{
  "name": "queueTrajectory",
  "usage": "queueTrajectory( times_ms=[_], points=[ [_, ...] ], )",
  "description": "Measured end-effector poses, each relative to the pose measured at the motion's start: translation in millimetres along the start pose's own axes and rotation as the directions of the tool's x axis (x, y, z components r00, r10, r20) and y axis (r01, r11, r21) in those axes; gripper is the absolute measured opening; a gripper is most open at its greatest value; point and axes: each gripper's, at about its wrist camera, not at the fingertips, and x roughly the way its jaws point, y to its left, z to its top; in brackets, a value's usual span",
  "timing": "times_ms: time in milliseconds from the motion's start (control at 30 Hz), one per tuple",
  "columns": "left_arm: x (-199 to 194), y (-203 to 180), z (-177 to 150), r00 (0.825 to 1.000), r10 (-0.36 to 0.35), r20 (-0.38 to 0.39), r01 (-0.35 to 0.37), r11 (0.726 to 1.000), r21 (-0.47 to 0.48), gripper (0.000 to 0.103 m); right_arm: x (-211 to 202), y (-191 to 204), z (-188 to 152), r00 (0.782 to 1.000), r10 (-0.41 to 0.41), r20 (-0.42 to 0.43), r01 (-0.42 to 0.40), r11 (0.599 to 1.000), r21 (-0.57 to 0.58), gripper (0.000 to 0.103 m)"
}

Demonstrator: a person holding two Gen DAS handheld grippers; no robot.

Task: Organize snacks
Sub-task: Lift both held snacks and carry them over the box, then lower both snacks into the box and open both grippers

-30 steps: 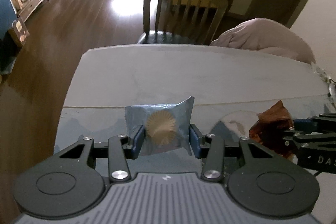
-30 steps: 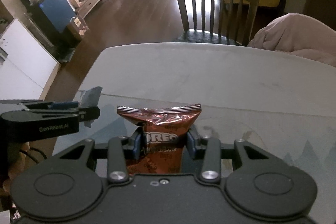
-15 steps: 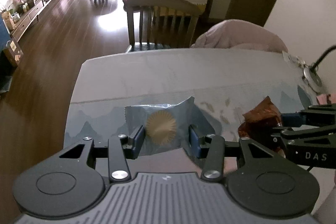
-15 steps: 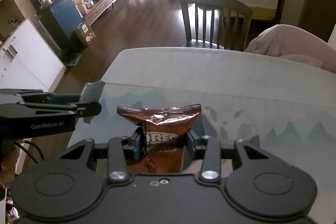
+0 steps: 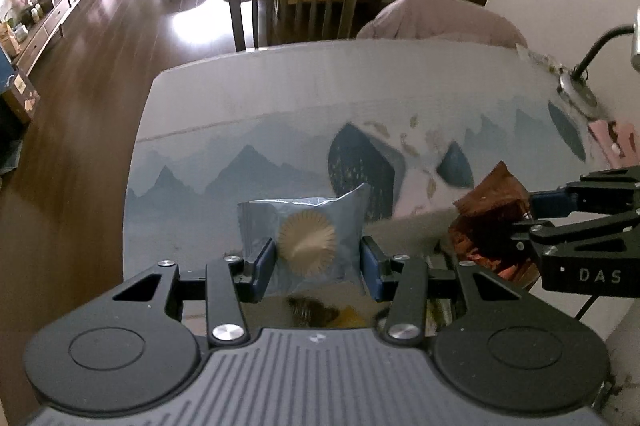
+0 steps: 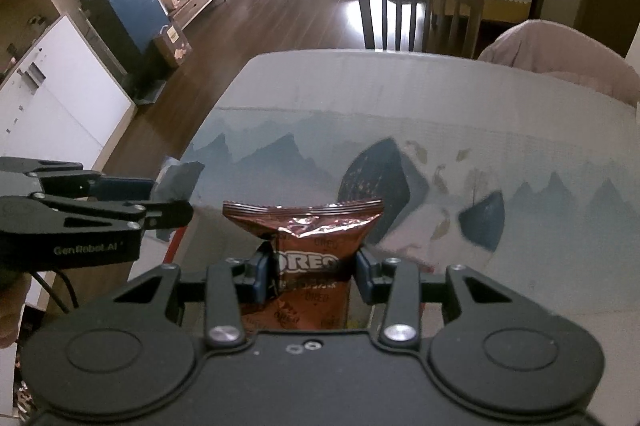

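**Both packets lifted, one in each gripper**

Your left gripper (image 5: 316, 260) is clamped on the pale blue biscuit packet (image 5: 306, 226), pads squeezing its lower sides; your right gripper (image 6: 308, 276) is clamped on the brown Oreo packet (image 6: 306, 246) just below its crimped top. Both packets hang in the air above the table (image 5: 240, 98) with its mountain-print mat (image 5: 200, 178), touching nothing else.

Expect both to handle alike: very light, soft film that crumples under the pads, and slick enough to slide if you ease off. The contents are brittle, so I would judge a harder squeeze risky, since the biscuit would likely crack. The Oreo wrapper already buckles where the pads bite. Holding by the flat sides low down, as you do now, looks sound; the sealed ends are the stiffest spots if you need to regrip.

The left wrist view alone shows a lamp base (image 5: 576, 94) at the table's far right corner and something dark and yellow blurred beneath the gripper, which I cannot make out. The right wrist view alone shows the white cabinet (image 6: 52, 106) and the packet's lettering
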Motion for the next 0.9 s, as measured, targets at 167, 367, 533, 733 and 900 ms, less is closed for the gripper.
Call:
queueTrajectory(
  times_ms=[167, 367, 533, 733, 900],
  points=[
    [5, 0, -27, 0.999, -0.009, -0.043, 0.008, 1.000, -0.015, 0.045, 4, 5, -23, 1.000, 0.006, -0.027, -0.006, 1.000, 0.011, 0.040],
    [19, -6, -57, 0.995, -0.024, -0.101, 0.022, 1.000, -0.015, 0.045, 18, 10, -52, 0.997, 0.012, -0.077, -0.010, 1.000, 0.026, 0.040],
    [37, -12, -80, 0.988, -0.034, -0.154, 0.033, 0.999, -0.010, 0.045, 38, 14, -73, 0.992, 0.009, -0.125, -0.004, 0.999, 0.037, 0.040],
    [55, -18, -100, 0.981, -0.024, -0.194, 0.026, 1.000, 0.004, 0.045, 56, 12, -92, 0.986, -0.032, -0.162, 0.039, 0.999, 0.038, 0.040],
    [71, -24, -113, 0.978, -0.018, -0.205, 0.022, 1.000, 0.015, 0.045, 65, 9, -103, 0.983, -0.039, -0.182, 0.048, 0.998, 0.044, 0.040]
  ],
)
